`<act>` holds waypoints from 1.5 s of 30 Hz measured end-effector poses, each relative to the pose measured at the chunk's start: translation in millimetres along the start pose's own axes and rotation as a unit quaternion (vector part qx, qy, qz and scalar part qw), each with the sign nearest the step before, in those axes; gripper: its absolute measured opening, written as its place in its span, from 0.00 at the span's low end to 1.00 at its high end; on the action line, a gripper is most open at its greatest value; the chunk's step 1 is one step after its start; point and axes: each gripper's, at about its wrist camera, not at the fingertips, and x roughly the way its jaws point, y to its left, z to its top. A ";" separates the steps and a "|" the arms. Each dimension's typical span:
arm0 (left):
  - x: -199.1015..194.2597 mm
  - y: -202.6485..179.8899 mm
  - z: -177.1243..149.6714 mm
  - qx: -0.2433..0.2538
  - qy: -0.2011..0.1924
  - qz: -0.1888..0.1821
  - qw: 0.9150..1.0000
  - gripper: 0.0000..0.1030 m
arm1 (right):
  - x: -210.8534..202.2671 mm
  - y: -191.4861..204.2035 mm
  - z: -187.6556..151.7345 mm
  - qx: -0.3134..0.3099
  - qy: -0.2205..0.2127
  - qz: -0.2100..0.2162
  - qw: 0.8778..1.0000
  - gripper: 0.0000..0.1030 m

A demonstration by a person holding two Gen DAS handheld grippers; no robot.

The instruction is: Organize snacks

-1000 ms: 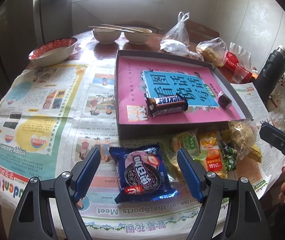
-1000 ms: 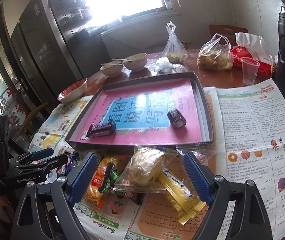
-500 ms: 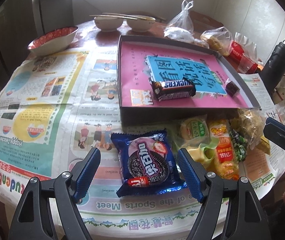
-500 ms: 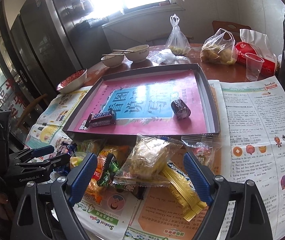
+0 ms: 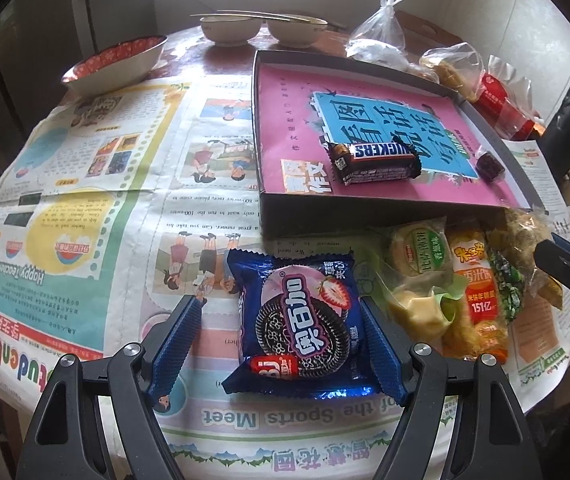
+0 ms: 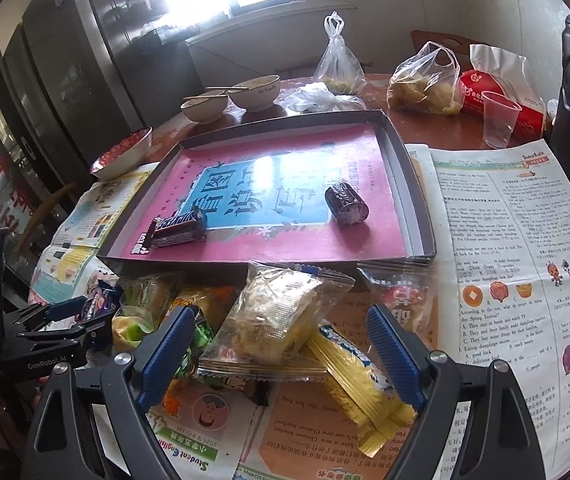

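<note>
Two grippers are over the table, both with jaws spread wide and nothing clamped in either one. Left gripper [image 5: 281, 332] is straddling a blue Oreo pack [image 5: 299, 326] that's lying flat on the newspaper [image 5: 97, 208]. Its right blue pad looks like it's right up against the pack's edge, while the left pad is off to the side with a gap, so no squeeze.

Right gripper [image 6: 281, 350] hangs over the messy snack pile in front of the tray. Between its fingers is a clear-wrapped pastry pack [image 6: 277, 318], which sits on top of a long yellow wafer pack [image 6: 359, 384] poking out toward the bottom. Can't tell if the pads touch anything, looks like they don't.

Further left in that pile there's a green-label cake [image 5: 421, 254], an orange rice-snack pack [image 5: 477, 300] and a small green candy [image 5: 505, 284] jammed beside it.

Shallow grey tray [image 5: 263, 216] with the pink and blue liner sits just behind the pile. Only two things are in it: a Snickers bar [image 5: 375, 158] near the front left part and a dark purple wrapped roll [image 6: 347, 204] more to the right, well apart from each other.

Back of the table has two bowls with chopsticks [image 5: 261, 28], a red-rimmed bowl [image 5: 117, 60], some plastic bags [image 6: 425, 80], and a clear plastic cup [image 6: 499, 120].
</note>
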 end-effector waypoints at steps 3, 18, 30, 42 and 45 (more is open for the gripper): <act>0.8 -0.1 0.4 0.000 -0.005 0.002 1.000 0.78 | 5.6 2.7 0.3 0.001 0.002 -0.004 1.000 0.81; 0.5 0.2 1.1 0.000 -0.021 -0.002 1.000 0.67 | 12.7 9.1 -0.9 -0.025 -0.008 -0.019 0.999 0.44; -6.0 11.5 2.1 -0.027 -0.025 -0.049 0.998 0.52 | -7.6 10.6 2.5 -0.014 -0.042 0.013 0.999 0.43; -29.7 18.8 8.4 -0.040 -0.062 -0.054 0.996 0.52 | -16.5 10.0 4.1 -0.008 -0.060 0.019 0.998 0.43; -32.5 18.6 10.1 -0.041 -0.069 -0.053 0.995 0.52 | -19.9 8.6 5.4 -0.006 -0.071 0.015 0.997 0.43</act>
